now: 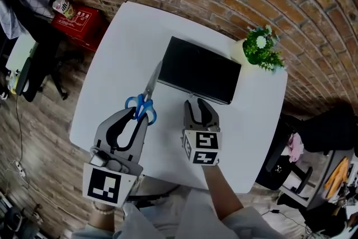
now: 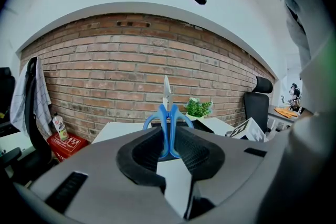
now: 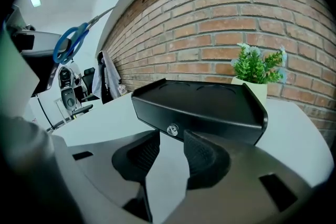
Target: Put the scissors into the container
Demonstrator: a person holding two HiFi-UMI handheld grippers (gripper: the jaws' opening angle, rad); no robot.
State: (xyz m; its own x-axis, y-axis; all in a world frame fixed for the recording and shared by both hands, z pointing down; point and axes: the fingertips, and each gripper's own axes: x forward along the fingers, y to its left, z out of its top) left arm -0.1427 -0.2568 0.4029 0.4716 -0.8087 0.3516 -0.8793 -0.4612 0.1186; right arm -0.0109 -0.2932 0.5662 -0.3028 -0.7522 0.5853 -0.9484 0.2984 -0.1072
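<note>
While clenching the scissors (image 1: 147, 93) by their handles in the left gripper (image 1: 141, 115), pointing blades forward, just left of the container (image 1: 198, 70); holding right gripper (image 1: 199, 106) parted, empty, nearer its front.

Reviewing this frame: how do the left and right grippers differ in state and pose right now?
The left gripper is shut on the blue-handled metal scissors, whose blades stick out past it; the right gripper is open and empty. The left gripper sits off the black rectangular container's left corner; the right gripper faces its front, close to the small round knob. Both point toward the container, above the white table.
</note>
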